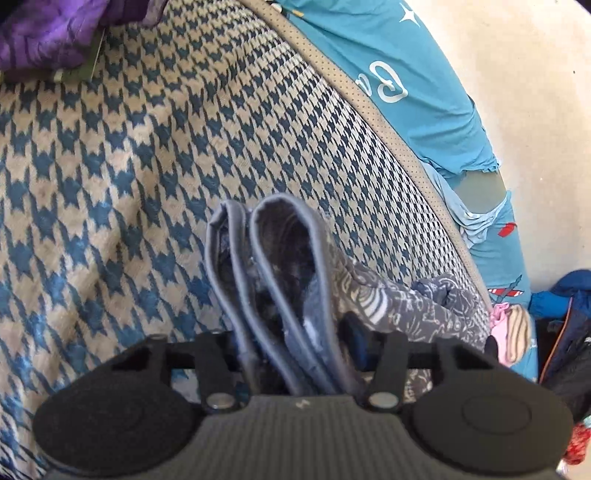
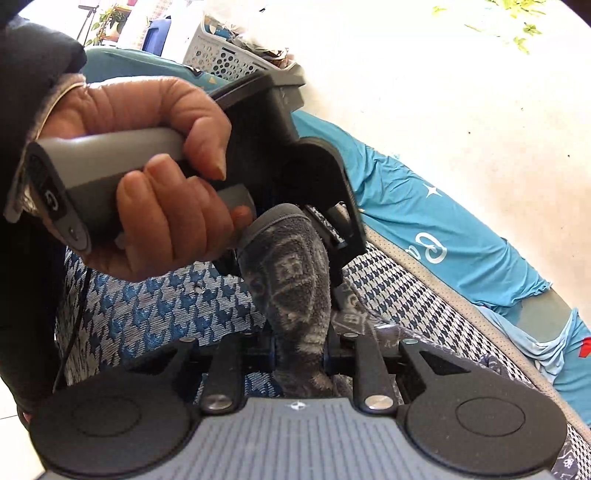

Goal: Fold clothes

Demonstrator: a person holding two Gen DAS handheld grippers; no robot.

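A grey fleece garment (image 1: 280, 258) with a pale printed pattern and a grey-blue bound hem is bunched into upright folds. My left gripper (image 1: 295, 343) is shut on this bunch, and the cloth hides its fingertips. The rest of the garment (image 1: 413, 299) trails to the right over the houndstooth cover. In the right wrist view, my right gripper (image 2: 299, 350) is shut on the same garment (image 2: 288, 280). Just ahead, a hand (image 2: 155, 173) holds the left gripper (image 2: 332, 236), which pinches the fold's top.
A blue-and-beige houndstooth cover (image 1: 110, 166) with beige piping lies under the garment. Beyond its edge lies a teal sheet (image 1: 406, 74). A purple garment (image 1: 44, 33) sits far left, dark blue clothing (image 1: 569, 295) at right, and a white laundry basket (image 2: 221, 55) behind.
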